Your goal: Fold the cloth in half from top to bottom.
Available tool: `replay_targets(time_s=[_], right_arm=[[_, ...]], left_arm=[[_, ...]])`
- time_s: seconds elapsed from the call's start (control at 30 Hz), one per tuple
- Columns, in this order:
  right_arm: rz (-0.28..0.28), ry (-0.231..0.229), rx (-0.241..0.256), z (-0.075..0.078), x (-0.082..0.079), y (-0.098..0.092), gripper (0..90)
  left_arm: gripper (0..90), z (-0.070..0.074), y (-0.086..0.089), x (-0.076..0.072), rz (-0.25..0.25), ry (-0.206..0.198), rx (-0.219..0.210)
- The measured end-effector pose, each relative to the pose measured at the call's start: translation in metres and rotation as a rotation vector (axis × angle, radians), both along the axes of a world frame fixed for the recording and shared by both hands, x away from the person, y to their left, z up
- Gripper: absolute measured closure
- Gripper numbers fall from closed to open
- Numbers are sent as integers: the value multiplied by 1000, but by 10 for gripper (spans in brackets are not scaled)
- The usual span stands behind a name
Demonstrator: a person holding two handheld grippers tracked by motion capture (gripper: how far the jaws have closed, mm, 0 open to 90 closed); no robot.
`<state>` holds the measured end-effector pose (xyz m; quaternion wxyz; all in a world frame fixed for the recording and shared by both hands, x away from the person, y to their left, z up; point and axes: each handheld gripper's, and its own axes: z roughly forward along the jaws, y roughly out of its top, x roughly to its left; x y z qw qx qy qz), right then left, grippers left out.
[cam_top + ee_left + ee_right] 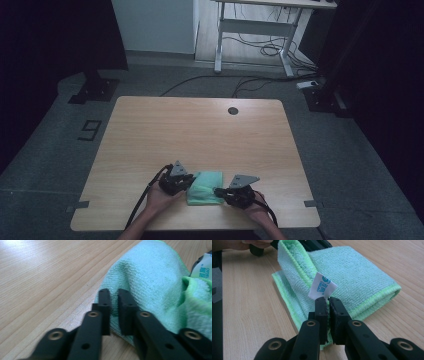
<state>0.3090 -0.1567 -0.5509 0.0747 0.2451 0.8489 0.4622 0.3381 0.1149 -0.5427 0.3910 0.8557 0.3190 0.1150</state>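
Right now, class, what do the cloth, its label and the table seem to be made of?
The cloth looks like green microfibre: a short looped pile, matt, with a brighter stitched hem. Its label seems thin woven or printed fabric, white with blue print, creased. The table shows pale wood grain with a smooth, slightly shiny face, probably laminate or veneer; which one cannot be told.

Grey floor (45, 150), white desk (260, 30) behind

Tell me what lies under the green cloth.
The green cloth lies folded on the wooden table, its own lower layers showing at the edges. The right tongs pinch a corner by the white label. Anything beneath the middle is covered.
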Motion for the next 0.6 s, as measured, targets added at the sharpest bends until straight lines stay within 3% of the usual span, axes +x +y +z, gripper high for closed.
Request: replay_targets(time_s=[0.1, 0.27, 0.43, 0.6], right_arm=[[-3, 5, 1, 0, 0, 0, 852], [-5, 8, -1, 0, -1, -1, 851], [-3, 4, -6, 0, -1, 1, 851], [-5, -7, -13, 1, -2, 1, 839]], left_arm=[[862, 2, 6, 3, -14, 26, -35], [861, 7, 27, 14, -23, 95, -167], [857, 8, 36, 25, -15, 144, -206], [838, 4, 37, 34, -15, 176, -186]])
